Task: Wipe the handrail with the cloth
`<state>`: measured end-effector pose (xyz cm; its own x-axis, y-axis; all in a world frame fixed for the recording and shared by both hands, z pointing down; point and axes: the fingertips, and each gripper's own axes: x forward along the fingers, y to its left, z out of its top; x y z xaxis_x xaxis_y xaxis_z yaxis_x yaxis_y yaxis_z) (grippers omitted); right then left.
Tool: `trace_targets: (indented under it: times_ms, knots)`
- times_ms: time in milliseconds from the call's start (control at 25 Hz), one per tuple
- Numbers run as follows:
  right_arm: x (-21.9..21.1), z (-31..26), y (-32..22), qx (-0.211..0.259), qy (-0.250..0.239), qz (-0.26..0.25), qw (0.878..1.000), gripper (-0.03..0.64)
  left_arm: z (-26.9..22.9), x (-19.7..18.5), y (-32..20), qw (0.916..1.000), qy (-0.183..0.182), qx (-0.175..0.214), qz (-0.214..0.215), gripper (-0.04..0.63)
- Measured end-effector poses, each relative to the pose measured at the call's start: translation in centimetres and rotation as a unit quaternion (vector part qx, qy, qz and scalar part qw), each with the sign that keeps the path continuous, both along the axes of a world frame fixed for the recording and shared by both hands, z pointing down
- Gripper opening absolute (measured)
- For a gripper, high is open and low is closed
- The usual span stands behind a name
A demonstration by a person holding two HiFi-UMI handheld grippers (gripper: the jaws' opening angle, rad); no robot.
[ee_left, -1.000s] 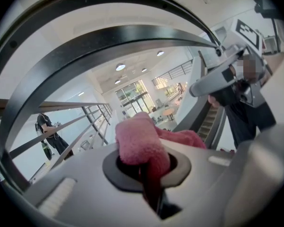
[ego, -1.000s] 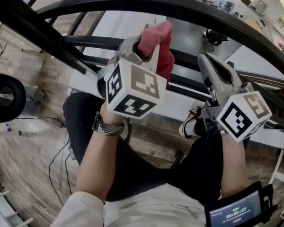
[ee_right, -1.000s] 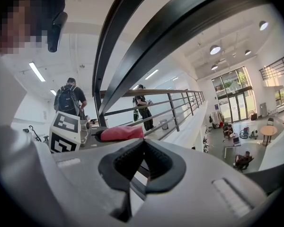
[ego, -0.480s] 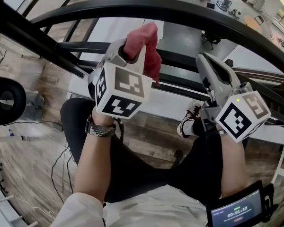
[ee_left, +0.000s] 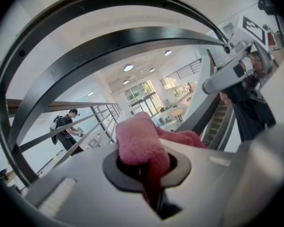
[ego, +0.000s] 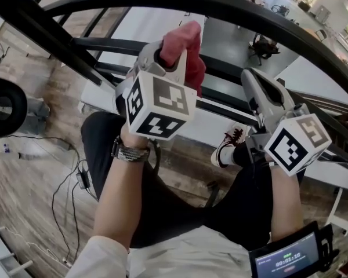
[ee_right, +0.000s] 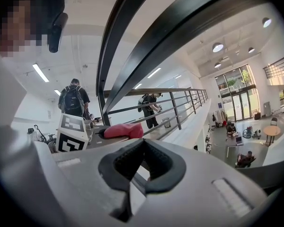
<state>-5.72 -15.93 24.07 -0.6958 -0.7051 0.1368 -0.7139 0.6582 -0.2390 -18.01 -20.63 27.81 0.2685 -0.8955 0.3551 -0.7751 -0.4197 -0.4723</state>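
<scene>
**Mia:** Where is the cloth?

**Ben:** The pink-red cloth [ego: 185, 42] is in the left gripper [ego: 167, 59]. The jaws are pinched tight on it. A fat lump pokes out past the tips, and a bit hangs down on the right.

**Mia:** Is it on the handrail?

**Ben:** Not quite. The black handrail [ego: 249, 13] bends across the far side, above both grippers. The cloth is near it, just under it, but I see a gap. In the left gripper view the rail curves over the cloth and does not touch it.

**Mia:** What about the other one?

**Ben:** The right gripper [ego: 254, 80] is on the right, a little nearer to the person. Its jaws are closed together and hold nothing. Through the little hole between its pads I only see things far away.

**Mia:** So how much of the job is done?

**Ben:** I can't tell if any of the rail has been wiped. It looks the same dark black all along, with no marks I can see. I think the wiping is not going on right now, because the cloth is off the rail.

**Mia:** What is left, then?

**Ben:** I guess the cloth has to go up, press on the rail, and slide along it.
</scene>
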Motion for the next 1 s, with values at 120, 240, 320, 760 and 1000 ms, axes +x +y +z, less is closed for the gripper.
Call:
trace_targets:
  times_ms: [120,240,320,760,1000]
  knots:
    - [-0.2,0.7,0.8,-0.001,0.008,-0.005,1.000,0.003,0.1,1.4,0.8,1.0000,0.001,0.000,0.006,0.028]
    - [0.7,0.9,0.2,-0.004,0.014,-0.003,1.000,0.002,0.1,3.1,0.3,0.9999,-0.002,-0.001,0.014,0.028]
    - [1.5,0.9,-0.9,-0.005,0.017,0.002,1.000,0.002,0.0,3.6,-0.7,0.9998,-0.001,-0.005,0.018,0.028]
    - [8.5,1.2,-1.0,0.013,0.034,0.034,0.999,0.003,-0.5,6.9,-0.6,0.9992,-0.014,-0.012,0.034,0.028]
    - [11.0,-1.1,0.1,0.026,0.006,0.049,0.998,0.002,-0.4,10.3,0.6,0.9961,-0.062,-0.004,0.063,0.026]
